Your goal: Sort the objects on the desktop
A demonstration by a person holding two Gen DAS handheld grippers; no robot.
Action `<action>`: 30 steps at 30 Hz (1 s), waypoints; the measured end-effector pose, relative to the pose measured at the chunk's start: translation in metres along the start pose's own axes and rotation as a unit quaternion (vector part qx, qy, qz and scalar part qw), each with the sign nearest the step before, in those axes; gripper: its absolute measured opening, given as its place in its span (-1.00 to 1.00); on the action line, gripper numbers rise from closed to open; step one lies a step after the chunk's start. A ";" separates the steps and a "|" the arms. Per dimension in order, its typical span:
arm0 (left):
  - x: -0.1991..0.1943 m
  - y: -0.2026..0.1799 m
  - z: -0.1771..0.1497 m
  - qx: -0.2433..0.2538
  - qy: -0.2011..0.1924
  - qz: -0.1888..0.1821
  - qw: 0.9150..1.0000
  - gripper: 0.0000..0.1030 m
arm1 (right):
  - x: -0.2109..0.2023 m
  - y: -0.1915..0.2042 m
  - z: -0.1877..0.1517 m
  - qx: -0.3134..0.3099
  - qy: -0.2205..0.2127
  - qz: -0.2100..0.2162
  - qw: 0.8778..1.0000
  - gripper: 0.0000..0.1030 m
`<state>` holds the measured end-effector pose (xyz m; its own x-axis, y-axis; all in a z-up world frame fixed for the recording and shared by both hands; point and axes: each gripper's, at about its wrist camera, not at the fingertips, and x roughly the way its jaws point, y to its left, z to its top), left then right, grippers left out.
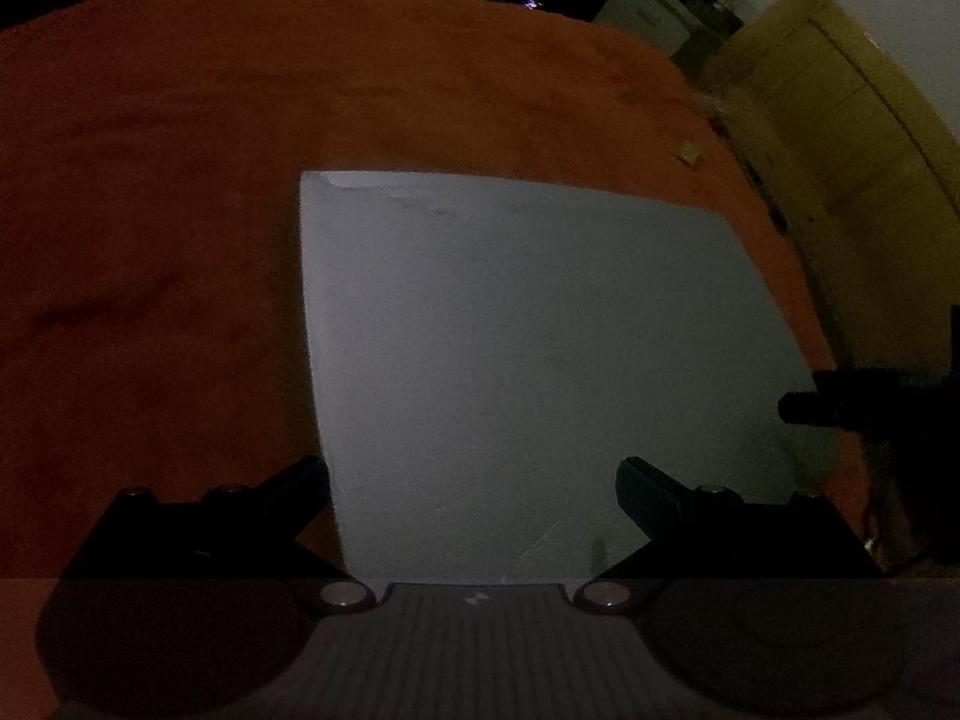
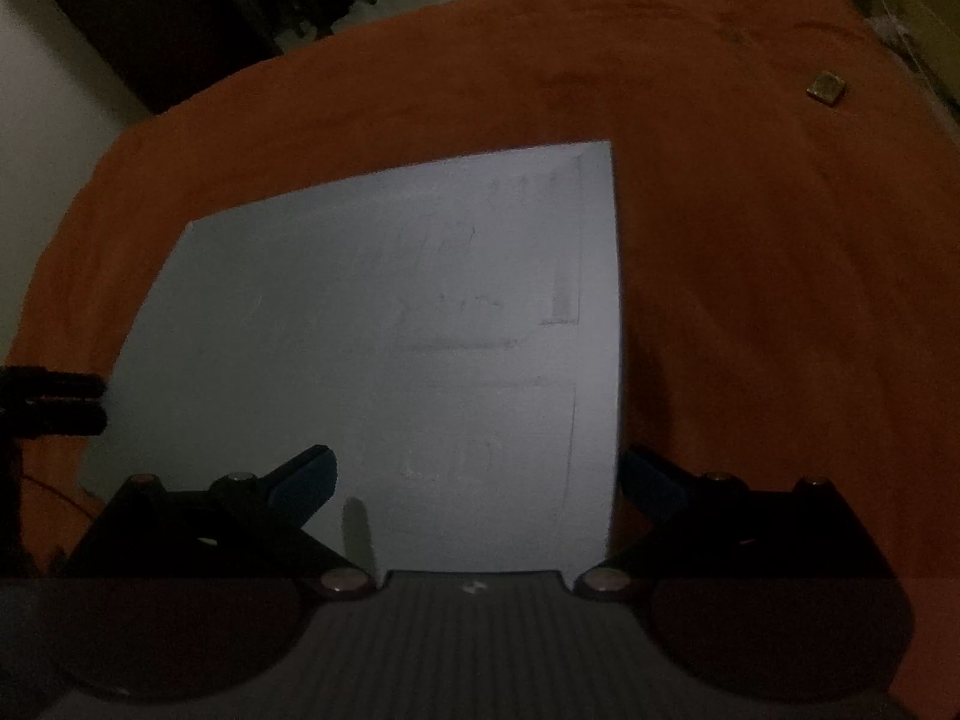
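Note:
A white sheet of paper (image 1: 540, 360) lies flat on an orange cloth-covered table (image 1: 180, 180); the right wrist view shows the same sheet of paper (image 2: 372, 330) with faint print. My left gripper (image 1: 474, 480) hovers open over the sheet's near left edge, nothing between its fingers. My right gripper (image 2: 477, 474) is open over the sheet's near right edge, its right finger (image 2: 651, 480) just past the paper's side. A small tan square object (image 2: 827, 87) rests on the cloth at far right, also visible as a small tan square object (image 1: 691, 151) in the left view.
The scene is dim. The other gripper's black body shows at the right edge (image 1: 840, 405) and at the left edge (image 2: 54, 399). A yellowish cabinet (image 1: 840, 150) stands beyond the table's right side. Dark furniture (image 2: 150, 12) stands past the far edge.

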<state>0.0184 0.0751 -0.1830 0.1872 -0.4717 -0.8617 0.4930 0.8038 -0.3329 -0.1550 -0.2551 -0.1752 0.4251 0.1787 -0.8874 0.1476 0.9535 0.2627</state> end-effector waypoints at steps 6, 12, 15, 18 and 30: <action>0.020 0.001 -0.009 0.010 0.012 0.038 0.999 0.97 | 0.023 -0.004 0.000 0.013 0.023 -0.005 1.000 1.00; -0.007 0.012 0.000 -0.042 0.018 -0.030 0.998 0.96 | 0.007 -0.007 0.020 0.052 0.024 0.021 0.998 1.00; -0.015 0.004 0.002 -0.032 0.031 -0.095 0.995 0.96 | -0.005 -0.004 0.021 0.062 -0.003 0.036 0.997 1.00; -0.018 -0.019 -0.001 0.032 0.009 -0.022 0.999 0.96 | -0.006 0.006 0.014 0.036 -0.016 0.014 0.999 1.00; 0.020 0.046 0.003 -0.036 0.018 0.013 0.999 1.00 | 0.037 -0.014 0.040 0.012 -0.007 0.023 1.000 1.00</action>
<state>0.0473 0.1020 -0.2143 0.1685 -0.4379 -0.8831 0.4255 0.8404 -0.3355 -0.1057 -0.2719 -0.1967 0.4438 0.2179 -0.8692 0.1494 0.9384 0.3116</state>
